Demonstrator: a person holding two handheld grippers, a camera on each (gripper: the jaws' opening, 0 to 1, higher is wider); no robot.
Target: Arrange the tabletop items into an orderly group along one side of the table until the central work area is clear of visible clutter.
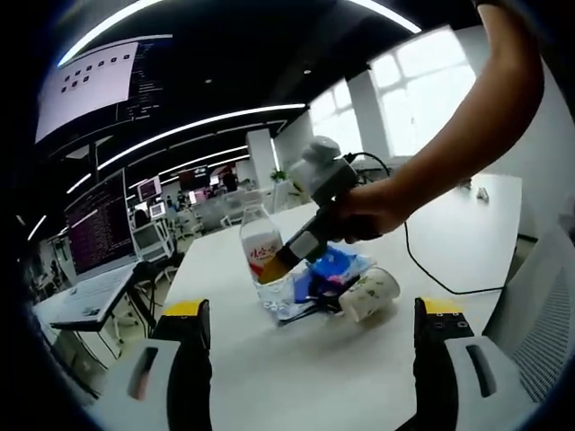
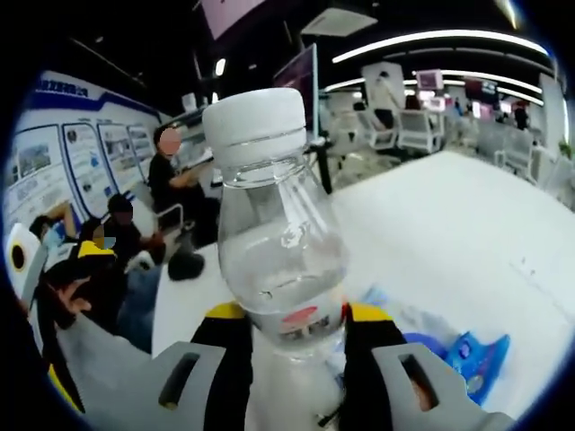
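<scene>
Left gripper view: the left gripper [image 1: 310, 346] is spread apart, with nothing in it. At 12 o'clock, on the white table [image 1: 359, 377], stands the clear plastic bottle with a white cap [image 1: 261, 256], a white paper cup [image 1: 369, 294] beside it.

Right gripper view: the right gripper [image 2: 296, 328] squeezes the bottle [image 2: 278, 233] tight.

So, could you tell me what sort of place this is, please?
Probably an open-plan office or lab: a long white table, a laptop with screens behind it, and rows of desks with office chairs.
</scene>
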